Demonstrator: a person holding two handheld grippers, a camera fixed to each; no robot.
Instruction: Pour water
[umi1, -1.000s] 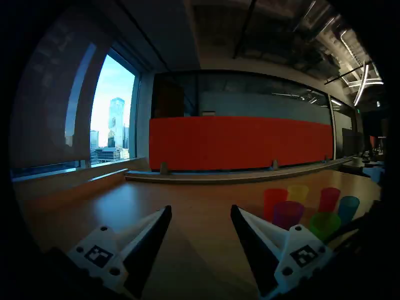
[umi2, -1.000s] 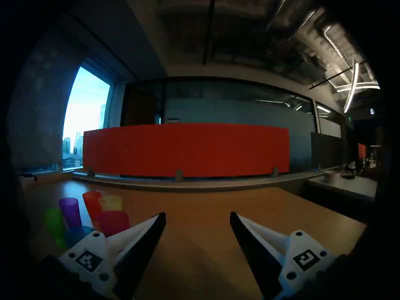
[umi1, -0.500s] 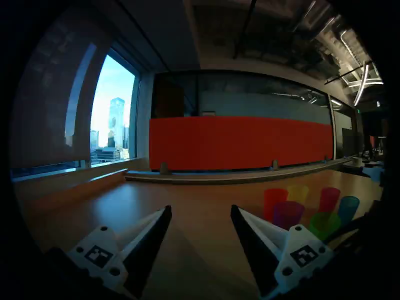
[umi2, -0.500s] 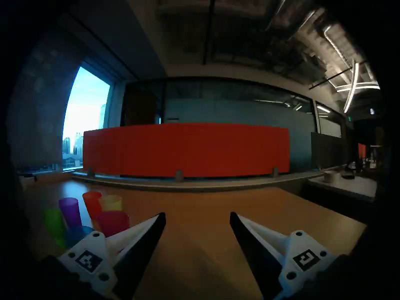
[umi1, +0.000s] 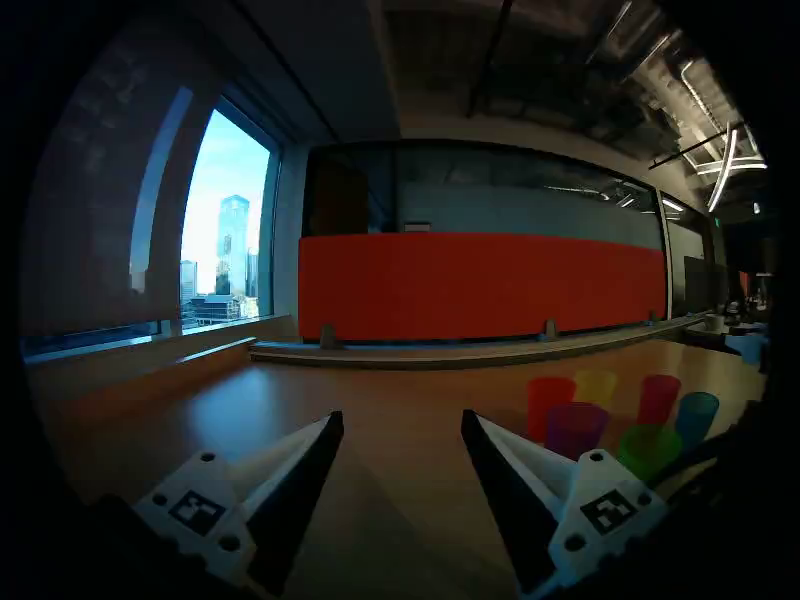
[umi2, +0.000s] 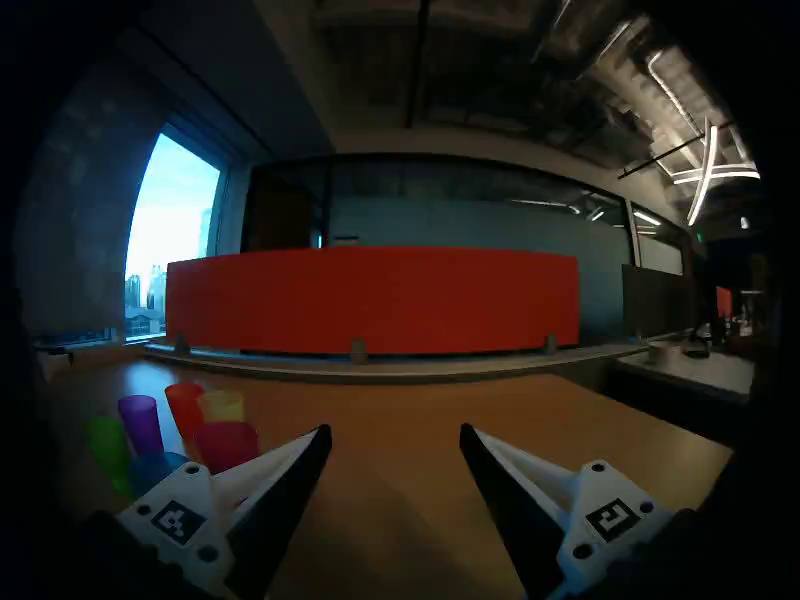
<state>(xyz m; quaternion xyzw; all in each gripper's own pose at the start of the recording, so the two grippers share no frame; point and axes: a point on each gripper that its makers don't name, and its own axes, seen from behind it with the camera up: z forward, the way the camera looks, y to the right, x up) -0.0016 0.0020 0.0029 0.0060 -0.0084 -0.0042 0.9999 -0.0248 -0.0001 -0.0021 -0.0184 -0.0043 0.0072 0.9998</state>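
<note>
Several translucent plastic cups stand in a cluster on the wooden table (umi1: 400, 400). In the left gripper view they sit to the right of my fingers: an orange cup (umi1: 549, 400), a yellow cup (umi1: 597, 386), a purple cup (umi1: 575, 428), a pink cup (umi1: 658, 397), a green cup (umi1: 648, 447) and a blue cup (umi1: 697, 415). My left gripper (umi1: 400, 430) is open and empty, low over the table. In the right gripper view the cups lie at the left: purple cup (umi2: 140, 422), orange cup (umi2: 184, 405), yellow cup (umi2: 222, 404), pink cup (umi2: 226, 443), green cup (umi2: 106, 444). My right gripper (umi2: 395, 440) is open and empty.
A red partition (umi1: 480, 285) runs along the table's far edge, with glass walls behind. A large window (umi1: 225, 240) is at the left. Another desk (umi2: 690, 365) with small objects stands to the right. Bare tabletop (umi2: 420, 420) lies ahead of both grippers.
</note>
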